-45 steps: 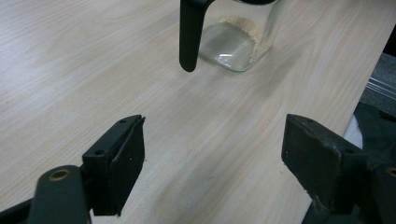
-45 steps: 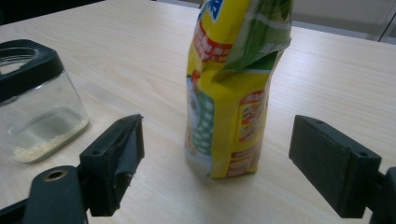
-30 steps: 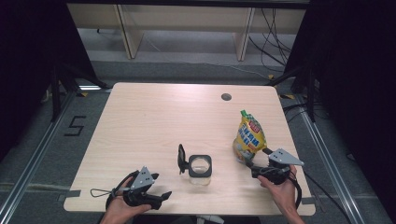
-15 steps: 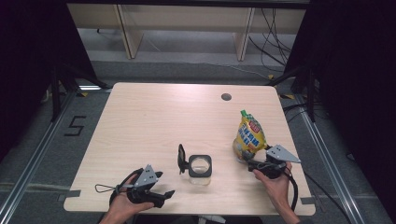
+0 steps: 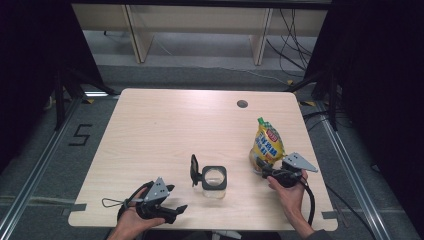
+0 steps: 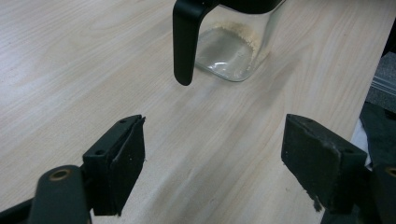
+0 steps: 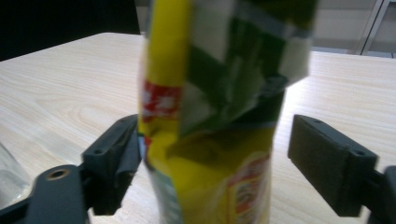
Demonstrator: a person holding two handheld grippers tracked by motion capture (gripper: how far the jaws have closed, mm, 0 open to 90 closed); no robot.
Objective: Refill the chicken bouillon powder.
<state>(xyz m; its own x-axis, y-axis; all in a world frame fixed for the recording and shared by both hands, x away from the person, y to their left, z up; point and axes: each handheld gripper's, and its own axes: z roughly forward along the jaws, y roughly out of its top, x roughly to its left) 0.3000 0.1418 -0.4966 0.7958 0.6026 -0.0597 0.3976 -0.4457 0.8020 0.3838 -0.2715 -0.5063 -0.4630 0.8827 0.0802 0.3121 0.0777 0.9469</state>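
One yellow-and-green pouch (image 5: 267, 145) stands upright near the right edge of the tabletop (image 5: 165, 125). The right gripper (image 5: 264, 170) has it between its jaws, which have just been closing but stand apart, the right pad clear of it. One glass jar (image 5: 214, 181) sits mid-table. The left gripper (image 5: 176, 211) gapes, empty.

Glossy plastic pouch (image 5: 266, 145), clear glass jar (image 5: 214, 181), matt wooden table (image 5: 165, 130).

Landmark: jar (image 5: 214, 178), near my table (image 5: 165, 125) edge. Pouch (image 5: 266, 145) stands right of it. My left gripper (image 5: 172, 210) sits front-left of it; right gripper (image 5: 261, 169) right of it, around pouch base.
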